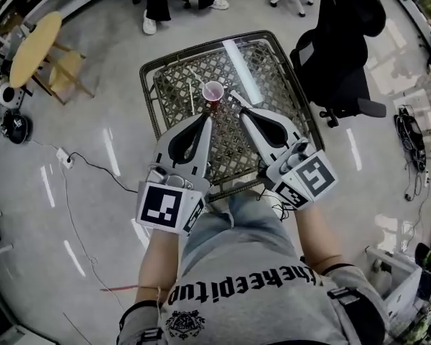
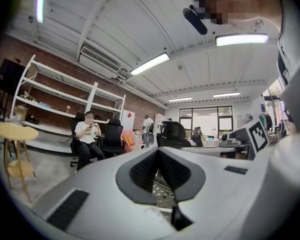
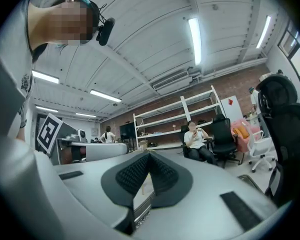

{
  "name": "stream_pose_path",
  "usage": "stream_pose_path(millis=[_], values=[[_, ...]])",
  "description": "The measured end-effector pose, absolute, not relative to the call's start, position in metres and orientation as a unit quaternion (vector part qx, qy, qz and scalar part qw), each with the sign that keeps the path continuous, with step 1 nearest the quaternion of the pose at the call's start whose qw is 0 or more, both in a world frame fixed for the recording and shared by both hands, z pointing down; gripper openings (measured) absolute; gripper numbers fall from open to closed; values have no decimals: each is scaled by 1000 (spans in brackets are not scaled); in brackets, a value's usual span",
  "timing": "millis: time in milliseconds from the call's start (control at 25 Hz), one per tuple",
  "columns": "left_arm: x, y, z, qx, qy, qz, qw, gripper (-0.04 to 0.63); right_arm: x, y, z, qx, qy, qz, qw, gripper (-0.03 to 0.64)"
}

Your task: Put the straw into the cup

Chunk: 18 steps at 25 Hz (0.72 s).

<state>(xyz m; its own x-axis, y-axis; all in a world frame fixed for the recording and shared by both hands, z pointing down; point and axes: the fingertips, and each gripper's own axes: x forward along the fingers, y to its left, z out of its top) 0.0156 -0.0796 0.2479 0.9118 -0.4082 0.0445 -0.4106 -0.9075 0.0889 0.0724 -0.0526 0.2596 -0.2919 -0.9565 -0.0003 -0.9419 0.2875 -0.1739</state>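
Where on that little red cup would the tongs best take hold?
Across the side wall of the small red cup, just below the rim, coming in level from the near side. It stands upright with its round mouth open upward, so a side hold would likely keep the mouth free.

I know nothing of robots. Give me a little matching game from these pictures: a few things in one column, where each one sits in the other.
Things:
1. cup
2. office chair
3. round side table

Places:
A. on the floor, far left
B. on the lattice table
C. on the floor, right of the lattice table

Pairs: 1-B, 2-C, 3-A
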Motion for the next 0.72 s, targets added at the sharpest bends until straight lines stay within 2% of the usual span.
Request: stream_pose_path(millis=[720], values=[[23,-33,231,992,-126,6,31,31,51,2,229,-640,766,-39,53,-2]])
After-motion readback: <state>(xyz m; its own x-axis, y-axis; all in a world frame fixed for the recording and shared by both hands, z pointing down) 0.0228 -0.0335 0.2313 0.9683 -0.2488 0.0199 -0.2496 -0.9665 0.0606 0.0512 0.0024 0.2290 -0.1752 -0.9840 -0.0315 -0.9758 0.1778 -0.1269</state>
